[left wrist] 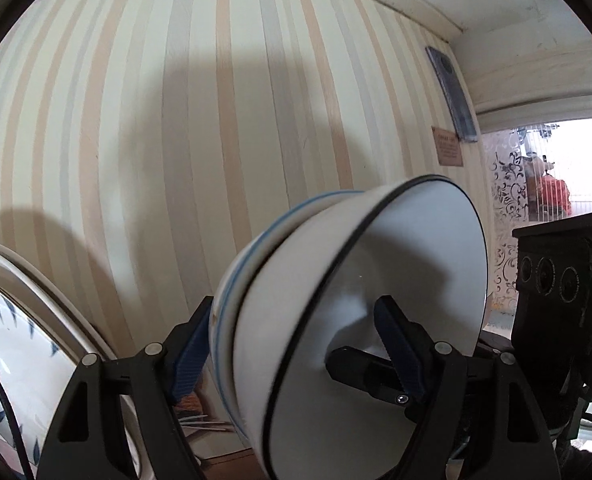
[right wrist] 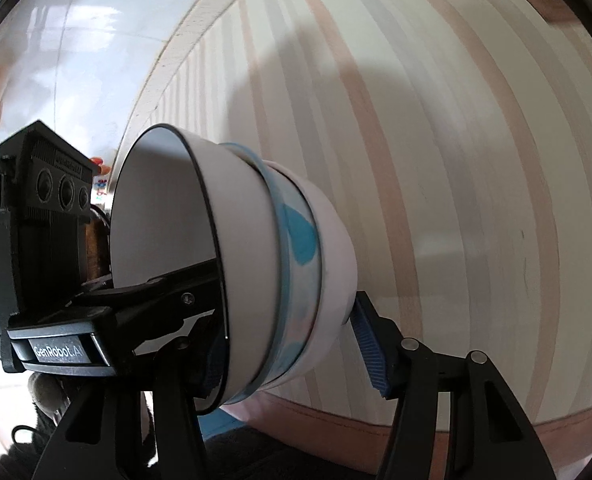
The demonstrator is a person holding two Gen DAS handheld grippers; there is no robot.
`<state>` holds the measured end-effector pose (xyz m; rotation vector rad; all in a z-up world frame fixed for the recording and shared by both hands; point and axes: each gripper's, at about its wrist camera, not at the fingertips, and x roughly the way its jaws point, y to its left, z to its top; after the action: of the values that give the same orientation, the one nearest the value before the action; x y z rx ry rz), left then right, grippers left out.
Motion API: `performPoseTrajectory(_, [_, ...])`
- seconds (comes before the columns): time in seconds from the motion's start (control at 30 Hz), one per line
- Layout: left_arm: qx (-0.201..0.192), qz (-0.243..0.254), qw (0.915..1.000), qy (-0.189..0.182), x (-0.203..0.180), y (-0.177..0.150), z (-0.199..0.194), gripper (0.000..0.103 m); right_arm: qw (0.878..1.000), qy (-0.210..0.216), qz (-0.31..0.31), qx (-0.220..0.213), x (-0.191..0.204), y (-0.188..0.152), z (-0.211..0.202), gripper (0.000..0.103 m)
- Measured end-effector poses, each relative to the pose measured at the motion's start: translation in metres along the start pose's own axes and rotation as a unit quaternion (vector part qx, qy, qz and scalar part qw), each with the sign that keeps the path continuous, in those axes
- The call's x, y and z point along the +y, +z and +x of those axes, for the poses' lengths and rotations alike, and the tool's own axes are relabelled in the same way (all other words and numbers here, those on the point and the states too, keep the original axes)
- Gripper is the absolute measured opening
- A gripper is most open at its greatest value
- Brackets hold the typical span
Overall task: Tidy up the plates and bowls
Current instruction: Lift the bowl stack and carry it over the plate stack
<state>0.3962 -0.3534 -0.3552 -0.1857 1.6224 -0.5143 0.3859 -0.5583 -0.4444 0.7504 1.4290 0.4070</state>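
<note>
A stack of nested bowls [left wrist: 336,300] is held on its side in the air: a white bowl with a black rim sits inside a white bowl with blue marks [right wrist: 300,240]. My left gripper [left wrist: 300,344] is shut on the stack, one finger inside the inner bowl and one outside. My right gripper [right wrist: 292,352] is shut on the same stack [right wrist: 256,260] from the other side. A large plate with blue leaf pattern [left wrist: 12,340] stands at the lower left of the left wrist view.
A striped wallpaper wall [left wrist: 216,100] fills both views close ahead. A window with patterned glass [left wrist: 512,200] is at the right of the left wrist view. A brown edge [right wrist: 376,424] runs below the wall.
</note>
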Motion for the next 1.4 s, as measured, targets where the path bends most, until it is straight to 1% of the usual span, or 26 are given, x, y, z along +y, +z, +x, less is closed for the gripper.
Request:
performPoseTrajectory(0.13, [-0.011, -0.003, 0.9998, -0.014, 0.006, 0.001, -0.019, 0.077, 1.000, -0.011, -0.021, -0.010, 0.014, 0.002, -0.004, 0.059])
performPoseTrajectory(0.3, [-0.024, 0.005, 0.9995, -0.018, 0.020, -0.001, -0.052, 0.077, 0.999, -0.014, -0.030, -0.021, 0.040, 0.002, -0.013, 0.059])
performPoseTrajectory(0.47, [-0.031, 0.007, 0.9995, -0.007, 0.053, -0.013, -0.087, 0.077, 0.999, -0.007, -0.037, -0.031, 0.076, -0.012, -0.007, 0.059])
performPoseTrajectory(0.57, [-0.035, -0.002, 0.9994, 0.001, 0.077, -0.022, -0.100, 0.077, 0.998, 0.002, -0.046, -0.035, 0.101, -0.022, 0.005, 0.059])
performPoseTrajectory(0.63, [-0.038, -0.010, 0.9992, 0.009, 0.095, -0.029, -0.105, 0.077, 0.998, 0.011, -0.046, -0.034, 0.111, -0.027, 0.015, 0.059])
performPoseTrajectory(0.77, [-0.045, -0.022, 0.9987, 0.010, 0.122, -0.040, -0.109, 0.077, 0.998, 0.022, -0.054, -0.032, 0.139, -0.036, 0.045, 0.059])
performPoseTrajectory(0.87, [-0.050, -0.025, 0.9984, 0.013, 0.140, -0.046, -0.111, 0.077, 0.998, 0.025, -0.056, -0.028, 0.151, -0.038, 0.069, 0.059])
performPoseTrajectory(0.97, [-0.045, -0.032, 0.9984, 0.013, 0.152, -0.051, -0.108, 0.077, 0.998, 0.024, -0.063, -0.021, 0.157, -0.043, 0.088, 0.059])
performPoseTrajectory(1.2, [-0.037, -0.035, 0.9987, 0.011, 0.167, -0.055, -0.101, 0.077, 0.997, 0.009, -0.069, -0.012, 0.166, -0.045, 0.114, 0.059])
performPoseTrajectory(1.4, [-0.039, -0.031, 0.9986, 0.013, 0.173, -0.057, -0.103, 0.077, 0.997, 0.008, -0.068, -0.017, 0.168, -0.048, 0.121, 0.059])
